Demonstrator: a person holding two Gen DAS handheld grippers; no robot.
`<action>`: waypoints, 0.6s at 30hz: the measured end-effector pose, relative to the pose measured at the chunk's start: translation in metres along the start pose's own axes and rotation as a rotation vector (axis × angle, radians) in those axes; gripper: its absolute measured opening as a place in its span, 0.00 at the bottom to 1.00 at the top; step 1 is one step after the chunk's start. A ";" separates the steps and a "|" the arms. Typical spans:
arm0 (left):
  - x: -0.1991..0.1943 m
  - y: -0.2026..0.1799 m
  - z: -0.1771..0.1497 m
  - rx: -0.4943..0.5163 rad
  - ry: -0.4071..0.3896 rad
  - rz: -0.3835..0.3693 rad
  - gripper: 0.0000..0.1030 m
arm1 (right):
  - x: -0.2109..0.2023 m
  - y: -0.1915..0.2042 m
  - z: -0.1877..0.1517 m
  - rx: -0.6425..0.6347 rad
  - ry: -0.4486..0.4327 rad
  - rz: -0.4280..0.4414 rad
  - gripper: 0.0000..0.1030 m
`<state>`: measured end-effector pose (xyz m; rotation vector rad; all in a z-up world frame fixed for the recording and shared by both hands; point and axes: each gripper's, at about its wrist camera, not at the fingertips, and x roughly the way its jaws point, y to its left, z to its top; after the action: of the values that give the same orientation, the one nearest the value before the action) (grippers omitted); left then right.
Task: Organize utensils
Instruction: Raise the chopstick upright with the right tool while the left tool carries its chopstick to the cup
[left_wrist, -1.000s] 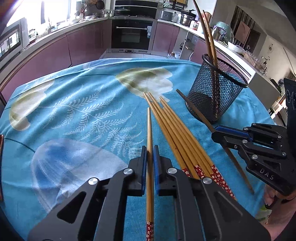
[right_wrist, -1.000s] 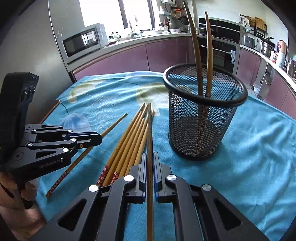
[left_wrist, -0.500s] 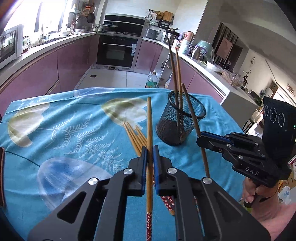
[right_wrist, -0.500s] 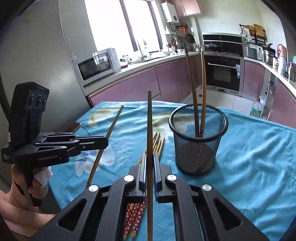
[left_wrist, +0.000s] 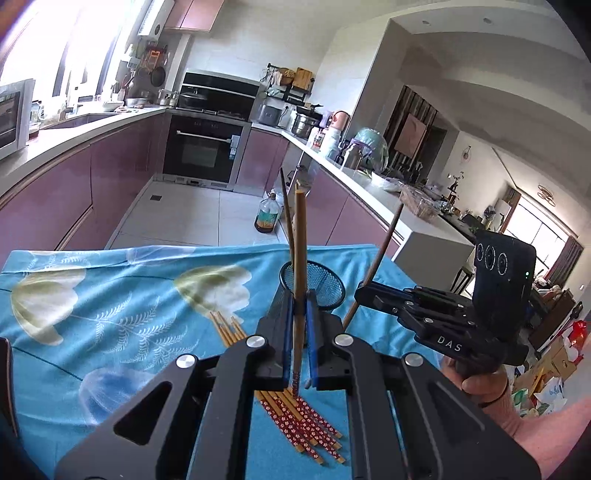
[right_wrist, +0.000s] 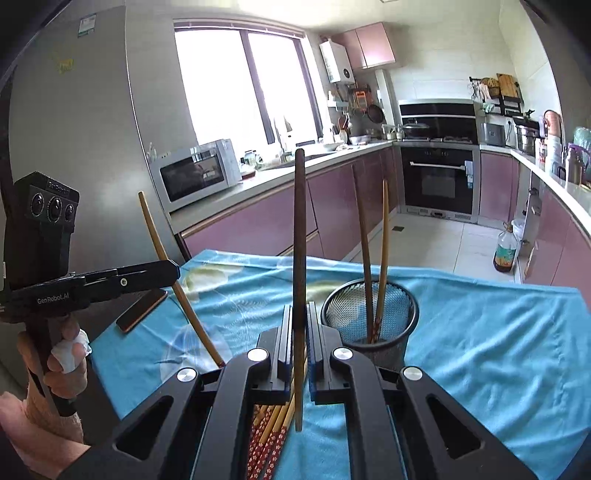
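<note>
My left gripper (left_wrist: 298, 308) is shut on a pale wooden chopstick (left_wrist: 299, 240) that stands steeply up, above the blue tablecloth (left_wrist: 122, 295). To its right, my right gripper (left_wrist: 364, 291) is shut on a darker chopstick (left_wrist: 382, 251), also raised. In the right wrist view the right gripper (right_wrist: 299, 321) grips the dark chopstick (right_wrist: 299, 221) upright. The left gripper (right_wrist: 173, 269) holds its pale chopstick (right_wrist: 162, 251) slanted. The black mesh cup (right_wrist: 402, 343) holds two chopsticks (right_wrist: 384, 240). Several chopsticks with red patterned ends (left_wrist: 295, 417) lie on the cloth below both grippers.
A dark flat slab (right_wrist: 142, 310) lies at the table's left edge. Beyond the table, an oil bottle (right_wrist: 505, 251) stands on the tiled floor. Purple cabinets, an oven and a microwave (right_wrist: 195, 173) line the walls. A hand (left_wrist: 480, 384) holds each gripper's handle.
Both grippers have risen and tipped upward, lifting a chopstick each off the cloth. The cup and the bundle now sit lower and smaller in both views.
</note>
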<state>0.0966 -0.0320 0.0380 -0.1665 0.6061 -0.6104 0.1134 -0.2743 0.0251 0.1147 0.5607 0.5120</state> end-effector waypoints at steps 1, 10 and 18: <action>0.000 -0.001 0.004 -0.001 -0.009 -0.006 0.07 | -0.002 -0.001 0.003 -0.003 -0.008 0.000 0.06; 0.005 -0.018 0.045 0.032 -0.077 -0.027 0.07 | -0.020 -0.007 0.036 -0.033 -0.089 -0.013 0.06; 0.007 -0.041 0.083 0.086 -0.138 -0.022 0.07 | -0.033 -0.017 0.067 -0.045 -0.161 -0.042 0.06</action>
<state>0.1292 -0.0715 0.1155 -0.1332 0.4445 -0.6396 0.1326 -0.3038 0.0934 0.0996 0.3937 0.4693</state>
